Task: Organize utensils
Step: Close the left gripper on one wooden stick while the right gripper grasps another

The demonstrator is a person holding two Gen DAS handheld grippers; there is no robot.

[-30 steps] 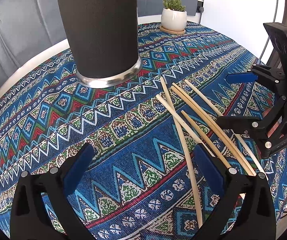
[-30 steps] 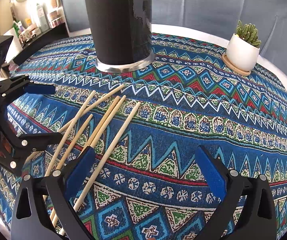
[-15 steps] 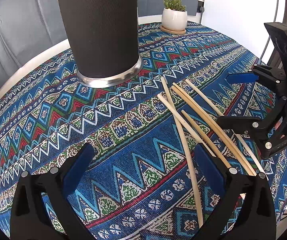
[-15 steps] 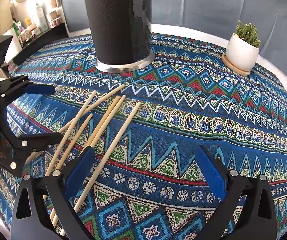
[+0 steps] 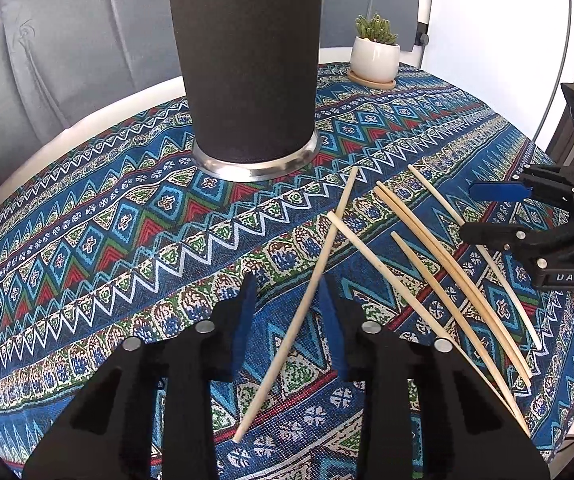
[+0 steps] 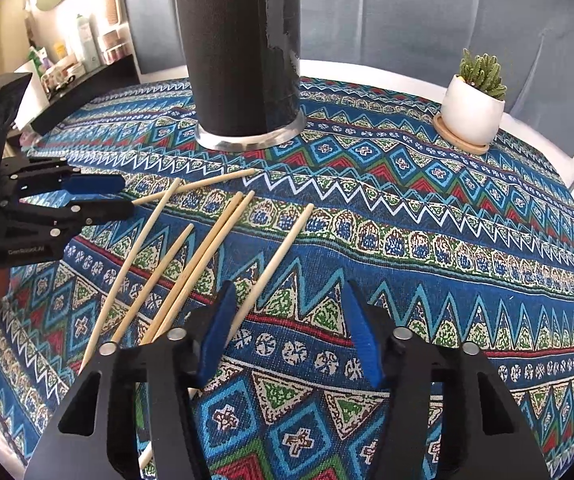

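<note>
bamboo chopsticks (image 5: 427, 264) lie scattered on the patterned tablecloth (image 5: 127, 240) before the black holder (image 5: 247, 64); light, stiff, roll-prone, best pinched mid-shaft; left gripper (image 5: 287, 304) and right gripper (image 6: 287, 312) are closing, gripping nothing

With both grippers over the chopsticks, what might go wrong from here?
The left gripper is closing with one chopstick passing between its fingers; pinched off-centre, it may swing or slip. That chopstick crosses another, which a lift could drag along. The right gripper is closing on bare tablecloth, so it may grasp nothing.
</note>
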